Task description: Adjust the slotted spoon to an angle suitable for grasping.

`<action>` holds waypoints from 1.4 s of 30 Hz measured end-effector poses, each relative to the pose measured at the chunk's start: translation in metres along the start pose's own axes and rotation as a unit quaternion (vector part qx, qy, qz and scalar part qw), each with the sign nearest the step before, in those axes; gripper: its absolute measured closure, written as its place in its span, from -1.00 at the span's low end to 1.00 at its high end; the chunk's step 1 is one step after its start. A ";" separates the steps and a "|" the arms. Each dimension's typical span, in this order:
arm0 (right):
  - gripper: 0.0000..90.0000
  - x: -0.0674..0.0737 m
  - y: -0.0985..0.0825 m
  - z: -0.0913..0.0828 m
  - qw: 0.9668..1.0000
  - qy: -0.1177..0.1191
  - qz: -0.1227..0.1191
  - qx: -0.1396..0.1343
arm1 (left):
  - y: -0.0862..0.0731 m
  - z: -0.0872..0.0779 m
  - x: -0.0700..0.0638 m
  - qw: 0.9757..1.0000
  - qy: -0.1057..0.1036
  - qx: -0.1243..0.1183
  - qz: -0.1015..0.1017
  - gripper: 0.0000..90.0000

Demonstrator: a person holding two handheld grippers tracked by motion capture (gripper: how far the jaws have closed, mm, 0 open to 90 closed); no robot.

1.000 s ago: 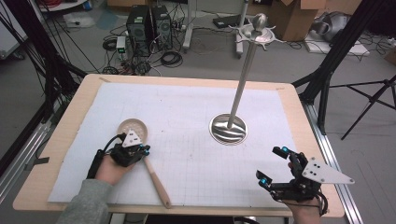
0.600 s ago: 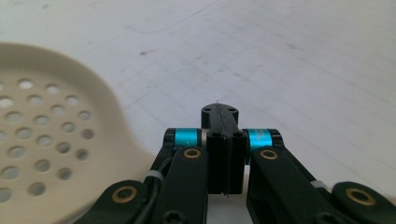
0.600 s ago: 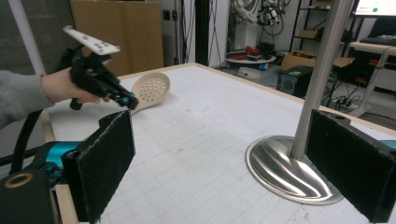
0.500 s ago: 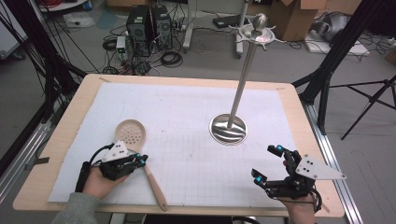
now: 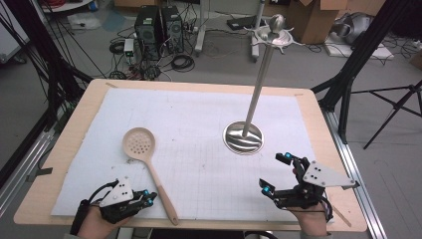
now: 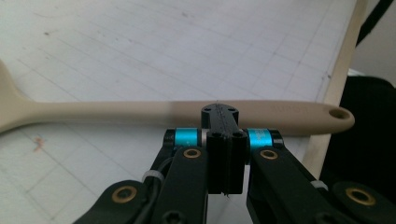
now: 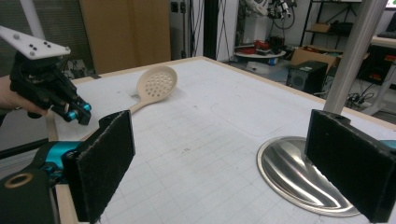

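Observation:
A beige slotted spoon (image 5: 139, 143) lies flat on the white grid mat (image 5: 199, 114), with its handle running toward the near edge. My left gripper (image 5: 148, 197) sits low at the near left with its jaws shut on nothing, and its tip points at the handle from the left. In the left gripper view the shut left gripper (image 6: 219, 119) ends right at the spoon handle (image 6: 116, 112); I cannot tell whether they touch. My right gripper (image 5: 275, 173) stands open and empty at the near right. The wide black pads (image 7: 105, 163) frame the mat in the right gripper view.
A metal stand rests its round base (image 5: 244, 138) right of centre, and its tall pole (image 5: 259, 79) leans up to a knob. In the right gripper view the base (image 7: 299, 175) lies just ahead, between the jaws. The wooden table edge (image 5: 64, 149) surrounds the mat.
My left gripper has drawn back from the spoon's head toward the near edge, and now sits beside the lower handle. The spoon stays on the mat. The right gripper has barely shifted.

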State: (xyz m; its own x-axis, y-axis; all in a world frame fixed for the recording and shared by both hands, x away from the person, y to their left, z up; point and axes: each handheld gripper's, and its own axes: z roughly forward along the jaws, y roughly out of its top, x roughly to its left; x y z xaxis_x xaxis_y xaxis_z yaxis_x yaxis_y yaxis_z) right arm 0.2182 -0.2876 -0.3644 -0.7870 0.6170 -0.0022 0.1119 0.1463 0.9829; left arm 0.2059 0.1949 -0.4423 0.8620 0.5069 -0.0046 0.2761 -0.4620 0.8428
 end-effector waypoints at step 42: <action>-0.84 -0.005 0.001 -0.011 1.000 -0.007 0.007 -0.013 | 0.074 0.116 0.038 0.998 0.036 0.056 -0.013 0.99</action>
State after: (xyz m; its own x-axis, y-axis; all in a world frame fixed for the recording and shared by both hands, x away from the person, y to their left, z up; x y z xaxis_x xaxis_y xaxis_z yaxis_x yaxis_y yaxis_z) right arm 0.2153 -0.2989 -0.3610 -0.7770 0.6294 0.0099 0.1077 0.1175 0.9872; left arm 0.3083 0.0957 -0.4430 0.8219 0.5694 0.0159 0.3479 -0.5239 0.7775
